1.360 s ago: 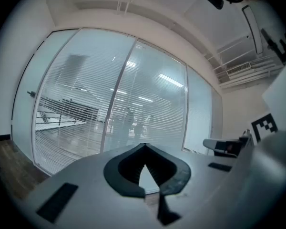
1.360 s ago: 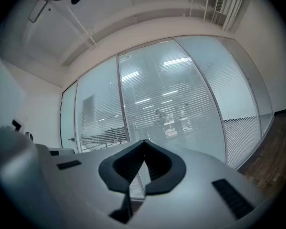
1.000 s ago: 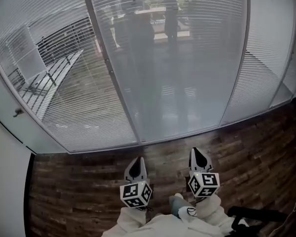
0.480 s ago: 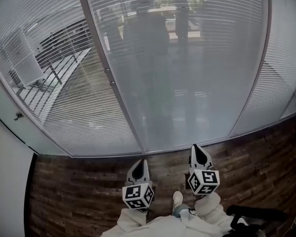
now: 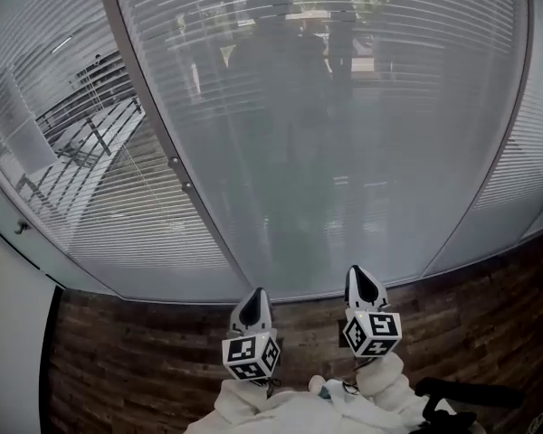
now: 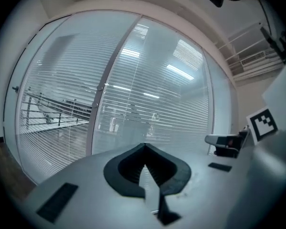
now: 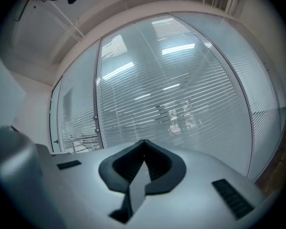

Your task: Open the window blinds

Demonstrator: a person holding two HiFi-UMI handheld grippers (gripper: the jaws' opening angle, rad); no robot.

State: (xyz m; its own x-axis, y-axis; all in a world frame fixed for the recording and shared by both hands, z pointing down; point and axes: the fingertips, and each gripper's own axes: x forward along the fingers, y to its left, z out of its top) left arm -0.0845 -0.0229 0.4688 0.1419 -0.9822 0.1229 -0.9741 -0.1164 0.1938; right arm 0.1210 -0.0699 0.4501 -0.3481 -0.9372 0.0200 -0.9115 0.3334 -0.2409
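Since a second ago we stand nearer the glass, and the window post [image 5: 154,125] sits further left in the head view. Our left gripper [image 5: 254,294] and right gripper [image 5: 359,273] point ahead, each with jaws pressed together on nothing. The blinds [image 5: 362,125] hang lowered across the panes in front, clear of both grippers.

light: I saw soft daylight through the blinds [image 5: 362,107], floor [image 5: 136,360] dim | glare: lamp reflections [image 6: 179,72] streaked the glass | optics: heavy fisheye bending, black corners | focus: my left gripper [image 6: 144,149] looked soft close up
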